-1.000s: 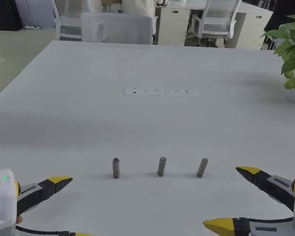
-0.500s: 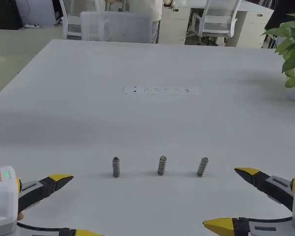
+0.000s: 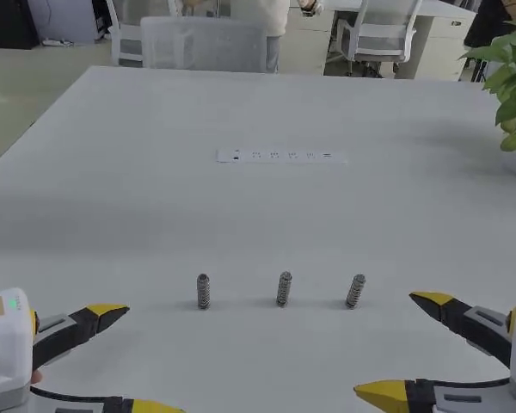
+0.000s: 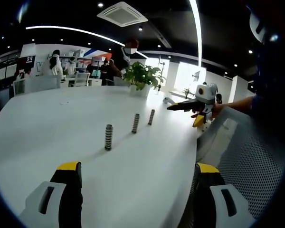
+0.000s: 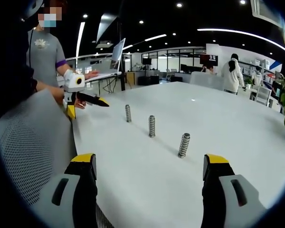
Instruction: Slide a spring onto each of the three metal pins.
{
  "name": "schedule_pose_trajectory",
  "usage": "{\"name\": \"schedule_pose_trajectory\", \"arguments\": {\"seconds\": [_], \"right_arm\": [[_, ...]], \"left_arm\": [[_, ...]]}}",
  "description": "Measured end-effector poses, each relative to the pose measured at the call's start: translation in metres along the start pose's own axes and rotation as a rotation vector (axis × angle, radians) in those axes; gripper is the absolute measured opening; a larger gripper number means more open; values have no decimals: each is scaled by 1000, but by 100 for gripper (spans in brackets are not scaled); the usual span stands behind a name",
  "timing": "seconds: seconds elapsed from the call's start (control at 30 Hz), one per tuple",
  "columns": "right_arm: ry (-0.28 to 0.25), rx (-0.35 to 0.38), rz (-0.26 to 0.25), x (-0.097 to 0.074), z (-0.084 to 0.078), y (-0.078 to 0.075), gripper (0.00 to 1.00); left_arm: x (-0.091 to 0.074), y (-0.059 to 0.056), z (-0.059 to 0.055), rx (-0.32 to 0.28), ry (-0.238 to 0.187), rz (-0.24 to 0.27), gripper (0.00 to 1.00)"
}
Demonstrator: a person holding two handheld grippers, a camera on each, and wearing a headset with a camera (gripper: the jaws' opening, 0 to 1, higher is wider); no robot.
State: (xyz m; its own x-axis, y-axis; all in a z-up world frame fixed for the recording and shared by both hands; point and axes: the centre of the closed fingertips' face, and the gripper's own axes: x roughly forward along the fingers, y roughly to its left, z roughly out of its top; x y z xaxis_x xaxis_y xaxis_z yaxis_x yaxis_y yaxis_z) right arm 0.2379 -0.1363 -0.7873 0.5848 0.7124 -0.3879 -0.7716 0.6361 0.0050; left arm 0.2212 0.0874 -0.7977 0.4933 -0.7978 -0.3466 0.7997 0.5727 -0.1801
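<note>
Three grey coiled metal springs [image 3: 283,289] stood upright in a row on the white worktop [image 3: 267,215], apparently already over their pins. Left tongs [image 3: 144,357] and right tongs [image 3: 385,344] gaped empty nearby; only withdrawal seemed left.

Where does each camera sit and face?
Head view: on the headset, looking down across the table at the springs; left gripper and right gripper at bottom corners.
Left gripper view: between its open jaws, facing along the springs toward the right gripper.
Right gripper view: between its open jaws, facing the left gripper and the arm holding it.
Shared: all show the springs.
</note>
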Motion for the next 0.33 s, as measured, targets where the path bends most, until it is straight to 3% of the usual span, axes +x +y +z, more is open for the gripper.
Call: {"name": "schedule_pose_trajectory", "arguments": {"seconds": [0.33], "right_arm": [[2,-4,-1,0,1,-1,93]], "left_arm": [[0,0,3,8,0,0,96]]}}
